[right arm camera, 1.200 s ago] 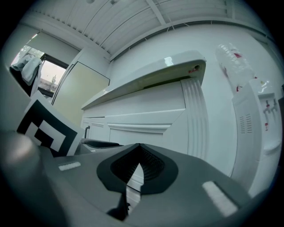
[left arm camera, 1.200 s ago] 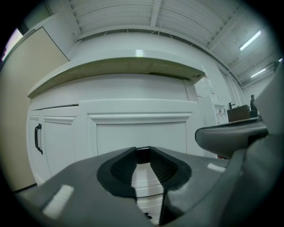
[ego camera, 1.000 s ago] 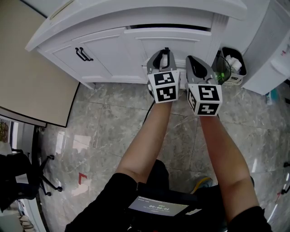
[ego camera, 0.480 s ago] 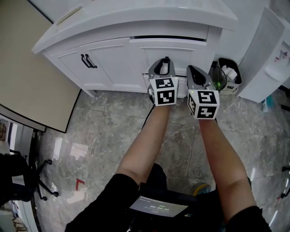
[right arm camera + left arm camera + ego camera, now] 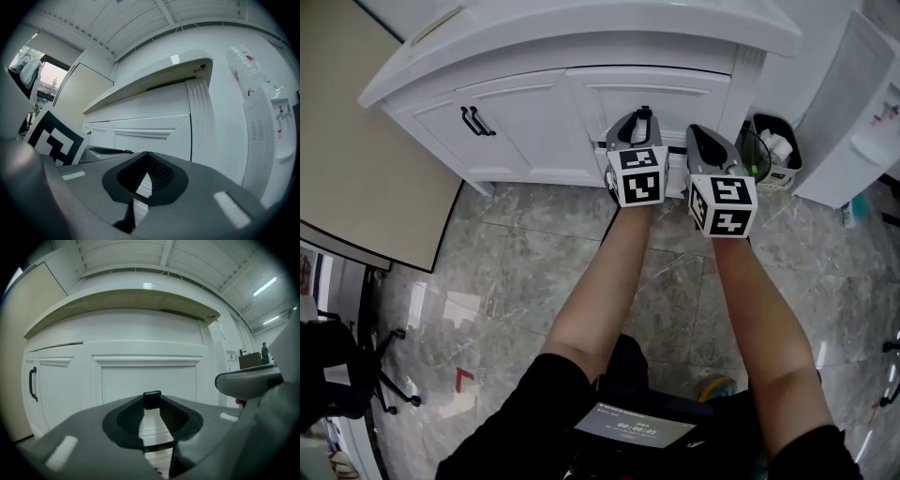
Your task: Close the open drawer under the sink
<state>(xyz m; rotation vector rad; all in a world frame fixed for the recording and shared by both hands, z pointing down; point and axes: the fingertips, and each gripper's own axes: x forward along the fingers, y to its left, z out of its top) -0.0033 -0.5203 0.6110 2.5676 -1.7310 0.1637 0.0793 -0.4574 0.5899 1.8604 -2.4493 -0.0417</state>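
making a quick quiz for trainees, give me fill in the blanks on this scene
The drawer in the white cabinet is fully ___.
The left gripper is shut on the drawer handle, coloured ___.
In the head view, the bin stands at the cabinet's ___ side.
Missing words: closed, black, right.

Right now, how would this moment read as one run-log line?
white panelled drawer front: flush, closed | left tool: shut, empty | right tool: shut, empty

Grey marbled floor tiles (image 5: 516, 272) below the front edge of the counter (image 5: 609, 26), beige panel (image 5: 366, 150) off its left corner, bin (image 5: 776, 141) and white dispenser (image 5: 862, 94) past its right corner, strip lights (image 5: 269, 285) overhead
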